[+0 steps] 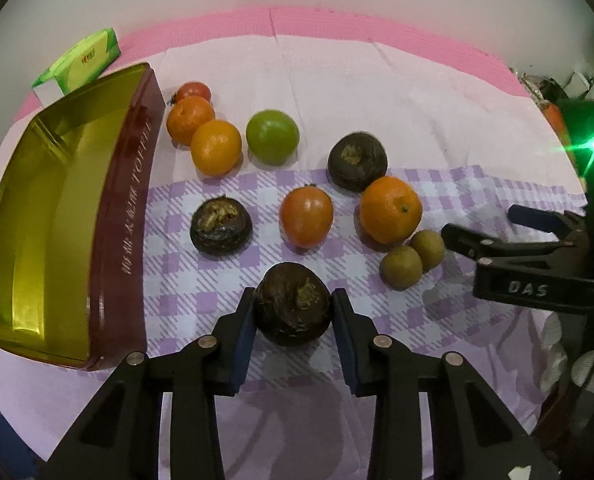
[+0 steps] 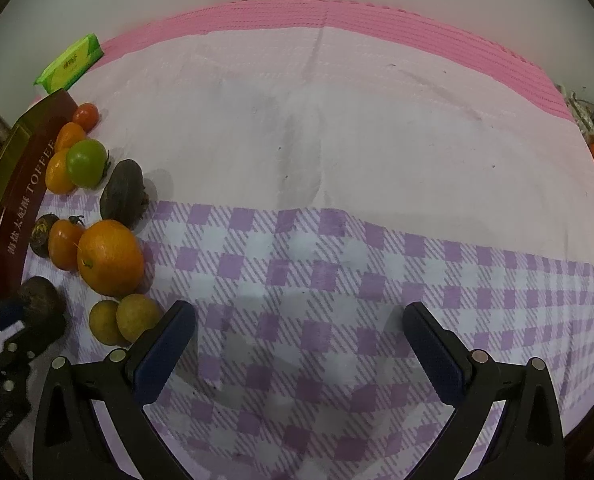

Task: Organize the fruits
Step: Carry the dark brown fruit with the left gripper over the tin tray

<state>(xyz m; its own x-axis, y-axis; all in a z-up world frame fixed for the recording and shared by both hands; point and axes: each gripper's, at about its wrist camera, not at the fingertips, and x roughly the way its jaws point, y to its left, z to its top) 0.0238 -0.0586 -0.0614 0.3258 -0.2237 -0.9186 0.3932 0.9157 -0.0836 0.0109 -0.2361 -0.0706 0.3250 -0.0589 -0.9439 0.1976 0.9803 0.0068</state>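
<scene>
Now the left gripper has a dark fruit

The left gripper [image 1: 293,310] has its two pads pressed on the sides of a dark brown fruit [image 1: 293,303], which sits on the checked cloth [image 1: 477,196]. The right gripper [image 2: 299,330] stands wide open above bare cloth, with nothing between its jaws. Just beside its left finger lie two small brownish fruits [image 2: 123,318], touching each other, and a big orange [image 2: 110,258]. The gold tin [image 1: 37,220] stands at the left edge.
</scene>
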